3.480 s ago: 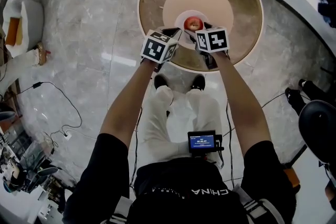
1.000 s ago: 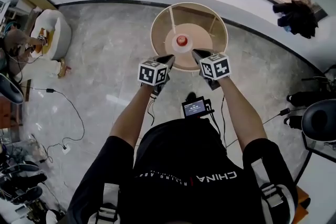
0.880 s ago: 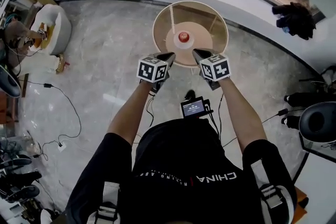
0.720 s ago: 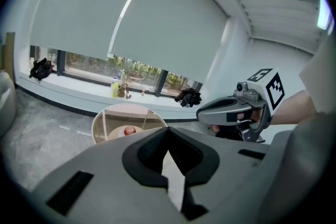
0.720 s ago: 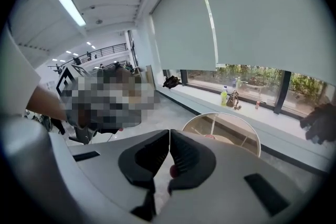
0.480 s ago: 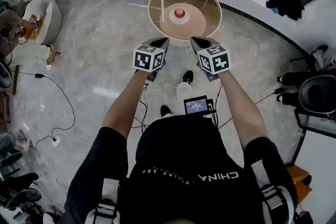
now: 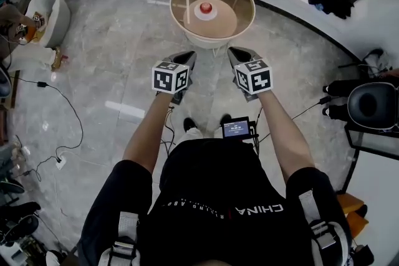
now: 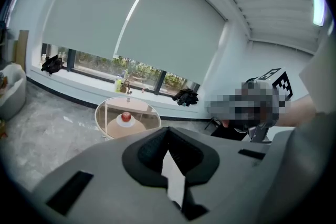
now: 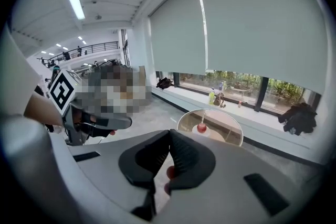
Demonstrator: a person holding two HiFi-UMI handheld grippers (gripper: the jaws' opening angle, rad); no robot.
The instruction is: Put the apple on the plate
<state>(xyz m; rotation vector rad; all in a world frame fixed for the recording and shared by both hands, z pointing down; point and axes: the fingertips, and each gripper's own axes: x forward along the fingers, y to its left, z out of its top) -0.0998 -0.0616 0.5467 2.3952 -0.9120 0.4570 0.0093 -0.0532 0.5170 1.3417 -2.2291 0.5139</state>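
A grey marbled floor (image 7: 93,59) fills most of the head view. At the upper middle of that frame stands a round glass-topped table with a pale rim (image 7: 172,3), and a round tan disc (image 7: 223,22) shows under the glass. On the table sits a small white plate (image 7: 197,10), and the red apple (image 7: 206,7) rests on that plate at the centre.

Lower in the frame, well apart from the table, are the left gripper (image 7: 186,58) and the right gripper (image 7: 235,54), side by side and pointing toward it. In each gripper view the dark pads meet at their tips, so both pairs of jaws are together and neither holds the apple.

Judging by this, the placing is done and nothing seems left to do.
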